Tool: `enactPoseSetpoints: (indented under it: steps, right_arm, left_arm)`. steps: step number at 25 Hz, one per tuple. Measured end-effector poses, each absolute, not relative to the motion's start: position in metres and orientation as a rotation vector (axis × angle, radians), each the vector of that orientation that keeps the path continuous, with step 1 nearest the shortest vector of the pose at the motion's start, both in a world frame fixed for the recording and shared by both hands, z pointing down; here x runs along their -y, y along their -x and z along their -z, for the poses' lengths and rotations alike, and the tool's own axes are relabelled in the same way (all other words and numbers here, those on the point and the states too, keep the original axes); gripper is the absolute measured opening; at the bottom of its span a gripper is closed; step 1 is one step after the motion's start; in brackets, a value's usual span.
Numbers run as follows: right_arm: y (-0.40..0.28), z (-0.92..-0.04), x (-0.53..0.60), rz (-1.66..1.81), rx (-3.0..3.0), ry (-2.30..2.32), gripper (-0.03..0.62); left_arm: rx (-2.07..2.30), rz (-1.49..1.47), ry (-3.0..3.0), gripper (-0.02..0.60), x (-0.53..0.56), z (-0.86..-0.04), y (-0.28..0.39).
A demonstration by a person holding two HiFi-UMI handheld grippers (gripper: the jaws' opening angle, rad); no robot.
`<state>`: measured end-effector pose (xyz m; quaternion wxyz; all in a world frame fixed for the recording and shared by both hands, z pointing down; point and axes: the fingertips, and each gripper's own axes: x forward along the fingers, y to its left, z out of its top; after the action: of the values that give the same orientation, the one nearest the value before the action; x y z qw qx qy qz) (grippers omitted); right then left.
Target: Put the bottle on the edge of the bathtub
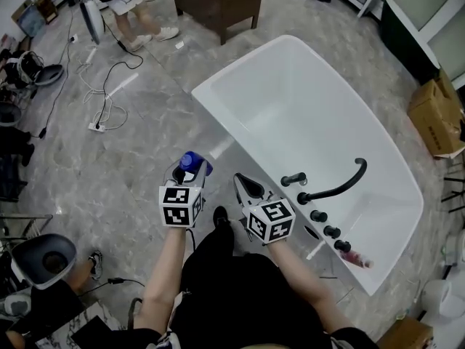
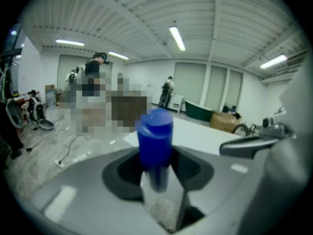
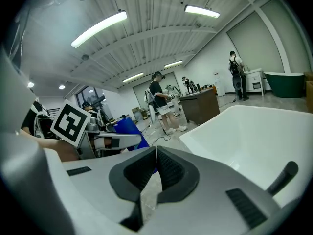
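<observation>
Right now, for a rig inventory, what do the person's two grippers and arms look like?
The left gripper and the right gripper are light grey, with tapering jaws lined with black ribbed pads. Each carries a white cube printed with black square markers. The forearms are bare of sleeves; the clothing is black.

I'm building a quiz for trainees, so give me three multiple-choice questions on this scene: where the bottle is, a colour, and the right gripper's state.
1. Where is the bottle? A) held by the left gripper B) held by the right gripper C) held by neither
2. The bottle's cap is: A) red B) blue C) white
3. The right gripper's jaws are: A) wide apart B) shut on the bottle C) shut, empty
Answers: 1 A, its jaws clamp the bottle; 2 B, the cap looks blue; 3 C, the jaws meet, nothing between.
</observation>
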<state>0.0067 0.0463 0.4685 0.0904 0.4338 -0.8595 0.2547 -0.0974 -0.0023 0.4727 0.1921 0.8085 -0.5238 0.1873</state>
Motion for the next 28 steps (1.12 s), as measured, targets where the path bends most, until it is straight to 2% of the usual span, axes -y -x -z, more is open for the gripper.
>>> enactPoseSetpoints:
  steps: [28]
  right_arm:
    - [0.025,-0.500,0.117,-0.753,2.523,-1.250,0.003]
  left_arm:
    - [1.498,-0.547,-2.230,0.166,0.163,-0.501,0.118]
